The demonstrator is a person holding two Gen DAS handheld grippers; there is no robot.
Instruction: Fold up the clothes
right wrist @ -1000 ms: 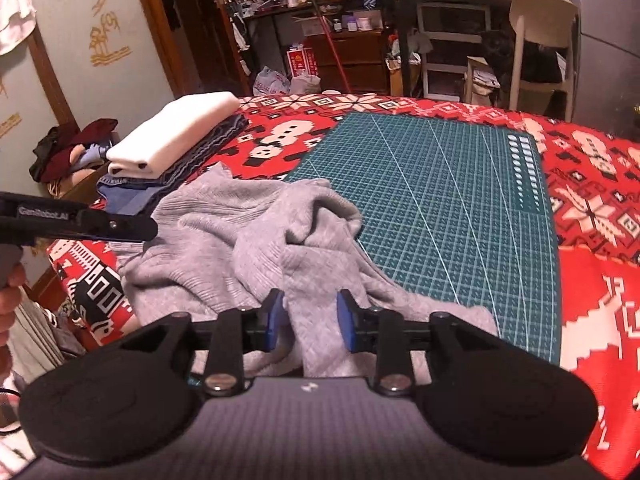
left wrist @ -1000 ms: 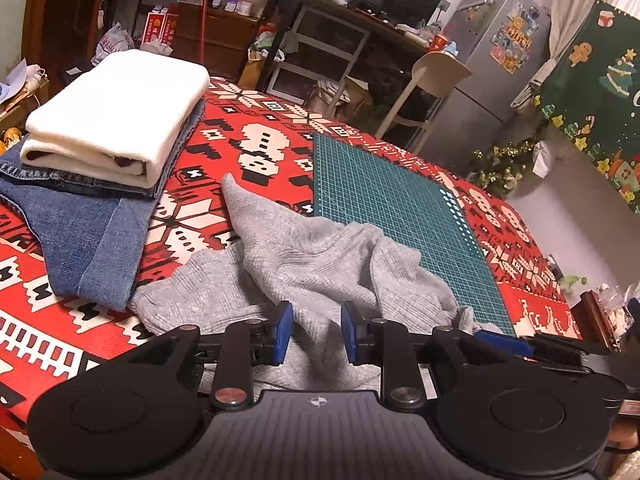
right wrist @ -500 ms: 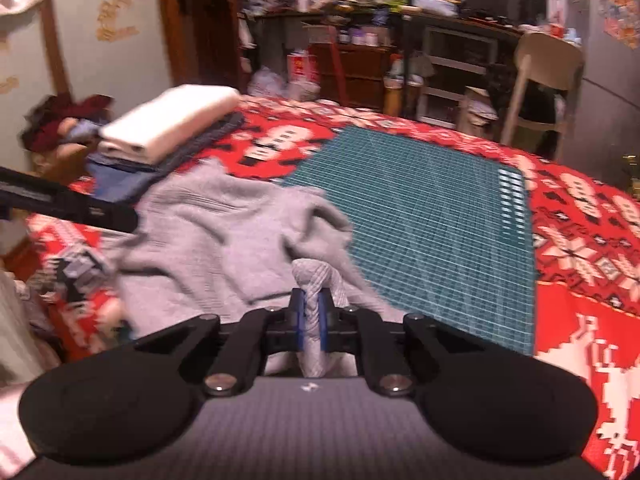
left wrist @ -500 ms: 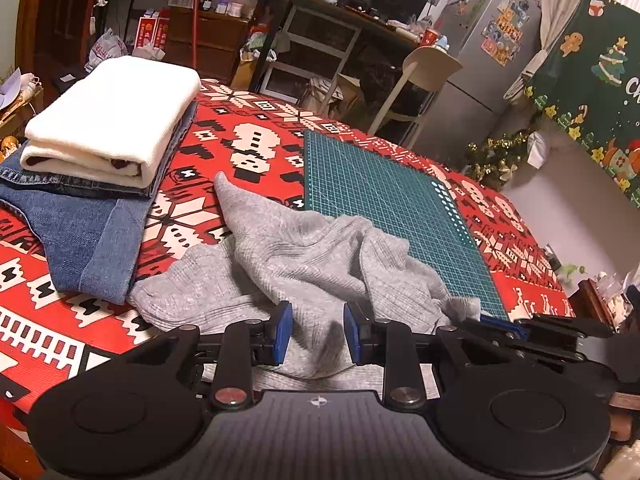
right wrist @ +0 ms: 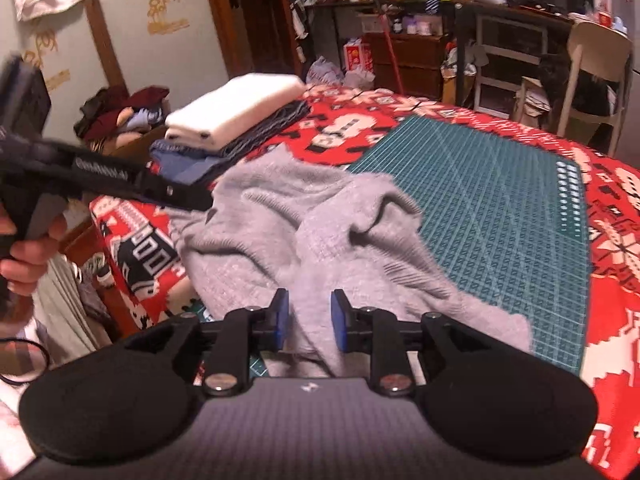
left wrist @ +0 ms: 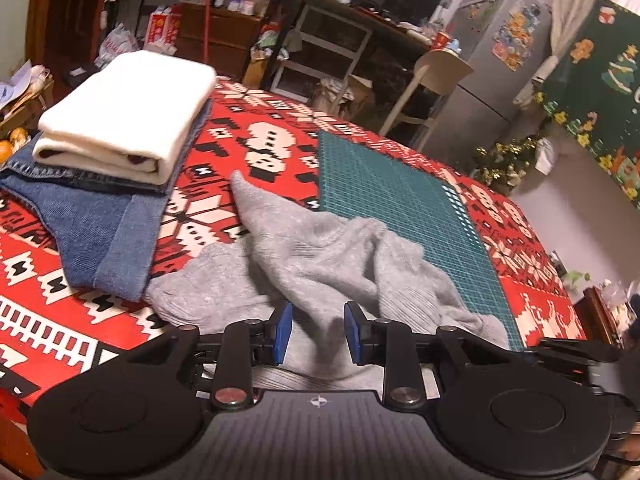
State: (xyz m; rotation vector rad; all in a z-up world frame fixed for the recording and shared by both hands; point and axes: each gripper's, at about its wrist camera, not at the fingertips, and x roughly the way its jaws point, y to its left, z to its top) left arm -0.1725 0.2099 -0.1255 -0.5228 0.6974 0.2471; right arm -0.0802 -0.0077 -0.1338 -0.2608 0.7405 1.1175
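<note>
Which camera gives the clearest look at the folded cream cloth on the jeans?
The left wrist view: the folded cream cloth sits close and sharp there, its layered edge visible on the jeans. The right wrist view shows it farther off, smaller and blurrier.

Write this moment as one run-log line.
left gripper: open | right gripper: just reopened, open | crumpled grey knit sweater: unfolded, between both jaws
</note>
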